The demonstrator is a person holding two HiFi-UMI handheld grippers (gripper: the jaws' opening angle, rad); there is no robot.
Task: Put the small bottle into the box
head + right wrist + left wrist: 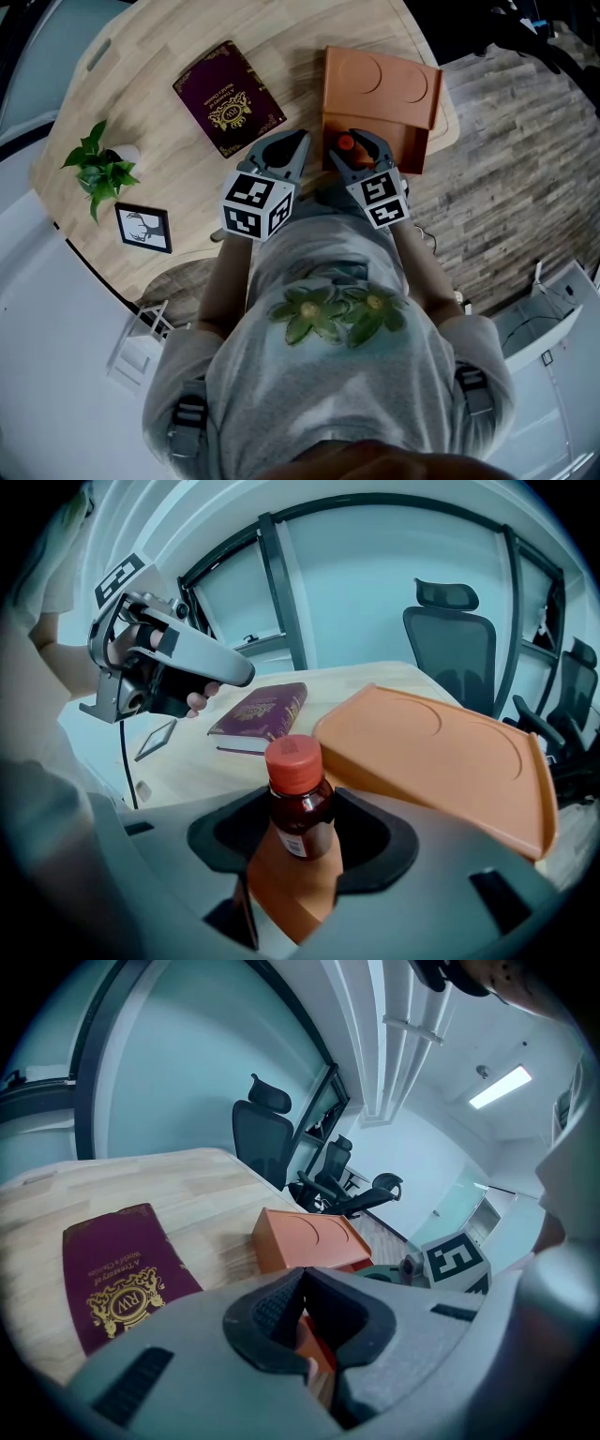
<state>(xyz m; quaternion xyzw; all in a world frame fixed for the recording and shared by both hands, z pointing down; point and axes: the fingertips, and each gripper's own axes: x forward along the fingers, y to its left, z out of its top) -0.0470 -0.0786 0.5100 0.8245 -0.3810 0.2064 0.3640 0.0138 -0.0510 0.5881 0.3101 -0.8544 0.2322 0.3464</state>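
Observation:
A small brown bottle (298,799) with an orange-red cap (345,143) stands upright between the jaws of my right gripper (302,832), which is shut on it. The bottle hangs over the near edge of the orange box (414,150), whose lid (380,84) is tilted up at the back. In the right gripper view the lid (441,752) slopes to the right and the box's orange inside shows under the bottle. My left gripper (296,141) hovers just left of the box with its jaws shut (302,1283) and nothing in them.
A maroon book (229,97) lies left of the box on the round wooden table (150,56). A small potted plant (101,167) and a framed picture (143,228) sit at the table's left edge. Office chairs (450,635) stand beyond the table.

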